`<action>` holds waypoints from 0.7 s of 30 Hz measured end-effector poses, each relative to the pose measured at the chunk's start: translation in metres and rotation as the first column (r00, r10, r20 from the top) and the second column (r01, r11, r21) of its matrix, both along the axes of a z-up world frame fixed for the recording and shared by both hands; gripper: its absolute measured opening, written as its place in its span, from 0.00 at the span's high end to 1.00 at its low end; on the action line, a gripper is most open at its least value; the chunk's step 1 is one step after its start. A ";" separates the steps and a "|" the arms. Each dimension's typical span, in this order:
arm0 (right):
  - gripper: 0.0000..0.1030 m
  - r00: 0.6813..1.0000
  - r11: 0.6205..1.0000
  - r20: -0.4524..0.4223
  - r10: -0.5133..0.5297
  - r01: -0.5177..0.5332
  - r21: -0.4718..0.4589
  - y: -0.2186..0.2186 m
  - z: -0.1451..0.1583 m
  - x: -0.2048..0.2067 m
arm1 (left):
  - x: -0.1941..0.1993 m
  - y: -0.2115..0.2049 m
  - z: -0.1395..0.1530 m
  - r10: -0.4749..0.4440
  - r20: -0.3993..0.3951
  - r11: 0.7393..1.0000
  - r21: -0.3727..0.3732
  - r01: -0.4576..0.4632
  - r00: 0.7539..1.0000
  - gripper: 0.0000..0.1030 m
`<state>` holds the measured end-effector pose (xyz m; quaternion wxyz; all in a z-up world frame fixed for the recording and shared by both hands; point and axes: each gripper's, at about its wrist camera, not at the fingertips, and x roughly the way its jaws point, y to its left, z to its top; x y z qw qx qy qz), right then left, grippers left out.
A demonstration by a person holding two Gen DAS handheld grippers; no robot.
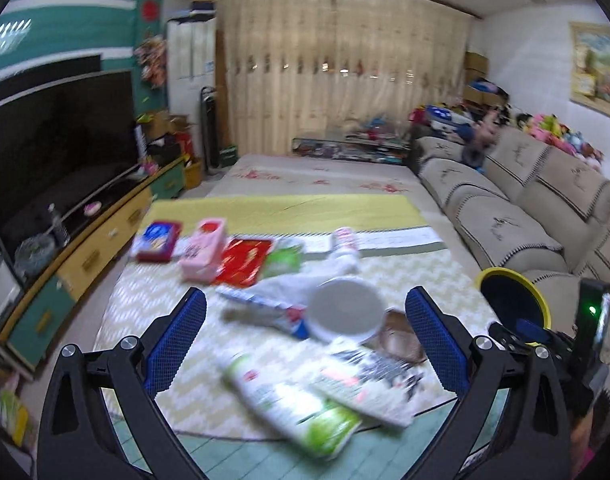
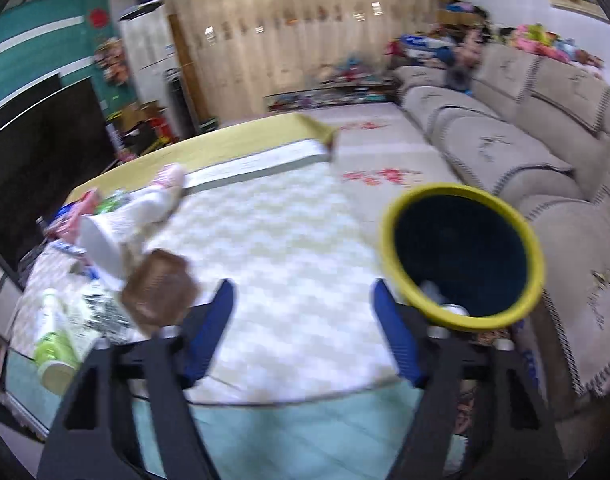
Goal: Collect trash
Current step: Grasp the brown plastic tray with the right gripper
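Trash lies scattered on a patterned table (image 1: 425, 280): a white paper bowl (image 1: 347, 314), a brown wrapper (image 1: 401, 340), a green-and-white bottle (image 1: 293, 404), a printed packet (image 1: 369, 376) and a blue-white wrapper (image 1: 265, 308). My left gripper (image 1: 305, 344) is open and empty above them. A yellow-rimmed dark bin (image 2: 461, 256) stands at the table's right; it also shows in the left wrist view (image 1: 513, 300). My right gripper (image 2: 305, 320) is open and empty, left of the bin. The brown wrapper (image 2: 159, 292) and bowl (image 2: 101, 248) lie to its left.
Boxes lie at the table's far left: a blue-red box (image 1: 157, 240), a pink box (image 1: 205, 254), a red packet (image 1: 245, 260). A beige sofa (image 1: 525, 200) runs along the right. A TV (image 1: 57, 148) on a cabinet stands at the left.
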<state>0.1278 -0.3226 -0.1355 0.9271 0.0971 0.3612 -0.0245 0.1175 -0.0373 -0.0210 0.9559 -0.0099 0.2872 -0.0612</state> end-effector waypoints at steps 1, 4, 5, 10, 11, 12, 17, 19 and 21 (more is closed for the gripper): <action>0.51 1.000 1.000 -0.009 0.018 -0.018 0.011 0.010 -0.002 0.006 | -0.002 0.012 -0.003 0.011 -0.003 1.000 -0.006 -0.011 1.000 0.05; 0.58 0.998 0.999 -0.037 0.048 -0.048 0.011 0.034 -0.006 0.023 | -0.005 0.031 -0.008 0.030 -0.010 0.999 -0.014 -0.030 1.000 0.05; 0.59 0.997 0.998 -0.048 0.057 -0.056 0.021 0.040 -0.009 0.028 | -0.006 0.034 -0.010 0.031 -0.012 0.999 -0.020 -0.031 0.999 0.05; 0.59 0.994 0.998 -0.091 0.055 -0.052 0.025 0.055 -0.022 0.040 | -0.004 0.033 -0.018 0.015 -0.029 0.999 -0.032 -0.016 0.999 0.05; 0.59 0.994 0.998 -0.100 0.053 -0.051 0.025 0.057 -0.024 0.043 | -0.003 0.034 -0.020 0.012 -0.032 0.999 -0.034 -0.013 0.999 0.05; 0.59 0.993 0.999 -0.105 0.052 -0.050 0.021 0.060 -0.026 0.046 | -0.003 0.028 -0.020 0.010 -0.036 0.999 -0.034 -0.011 0.999 0.05; 0.70 0.989 0.998 -0.139 0.060 -0.058 0.013 0.068 -0.035 0.057 | 0.006 0.022 -0.029 -0.015 -0.063 0.999 -0.040 0.012 0.998 0.05; 0.79 0.987 0.998 -0.149 0.060 -0.058 0.019 0.068 -0.038 0.059 | 0.009 0.020 -0.033 -0.023 -0.071 0.999 -0.040 0.020 0.997 0.05; 0.90 0.987 0.998 -0.152 0.058 -0.055 0.023 0.066 -0.040 0.061 | 0.012 0.019 -0.036 -0.025 -0.077 0.999 -0.039 0.022 0.997 0.05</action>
